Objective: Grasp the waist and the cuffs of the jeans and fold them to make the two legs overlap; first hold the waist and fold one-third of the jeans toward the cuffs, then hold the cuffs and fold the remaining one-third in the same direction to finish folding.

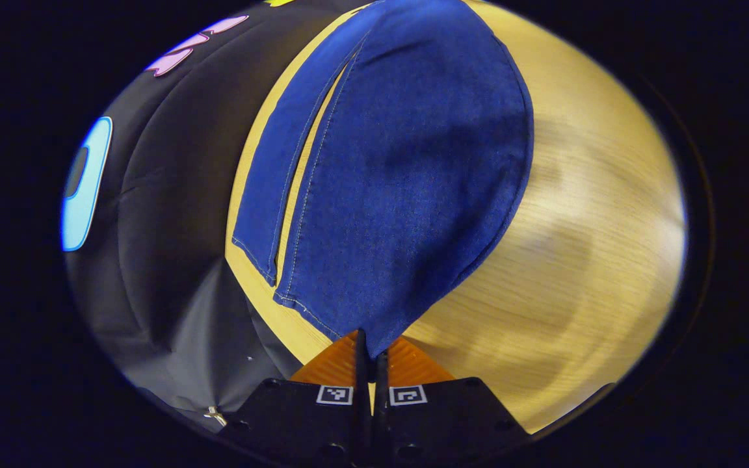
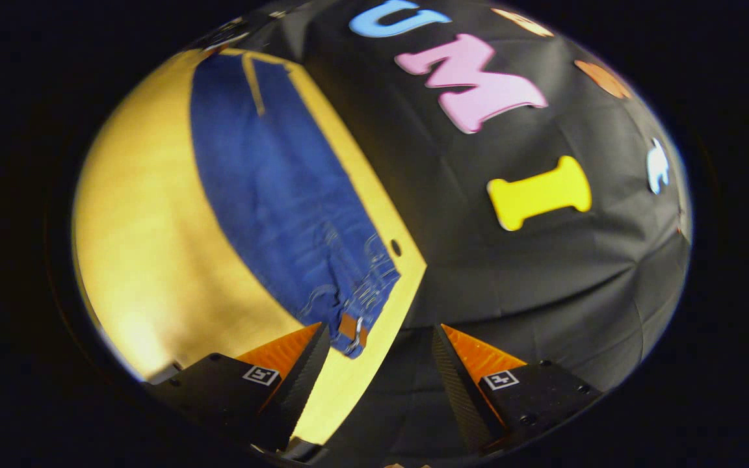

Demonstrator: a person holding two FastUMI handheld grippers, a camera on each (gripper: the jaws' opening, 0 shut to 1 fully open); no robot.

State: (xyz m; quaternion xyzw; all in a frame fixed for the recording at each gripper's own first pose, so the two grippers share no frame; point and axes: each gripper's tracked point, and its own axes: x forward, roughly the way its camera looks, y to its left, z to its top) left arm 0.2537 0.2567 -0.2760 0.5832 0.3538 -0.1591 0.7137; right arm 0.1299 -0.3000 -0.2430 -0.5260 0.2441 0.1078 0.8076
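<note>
- Jeans [image 1: 400,169] are laid on the wooden counter [image 1: 595,260]. In the left gripper view they fill the middle of the frame, two cuffs at lower left, one leg mostly over the other with a strip of the under leg showing beside it.
- Left gripper [image 1: 370,354] has its jaws pinched closed on the hem corner of the top leg at bottom centre, so that cuff looks held.
- Right gripper [image 2: 381,351] has its jaws spread wide and holds nothing. In the right gripper view the waist [image 2: 355,312] sits just past its left finger, near the counter edge.
- Handling guess: denim's soft and floppy but fairly heavy, so it'll sag and drag. Not slippery or fragile.
- I'd bite the thick waistband seam and the stitched hems, both layers together.
</note>
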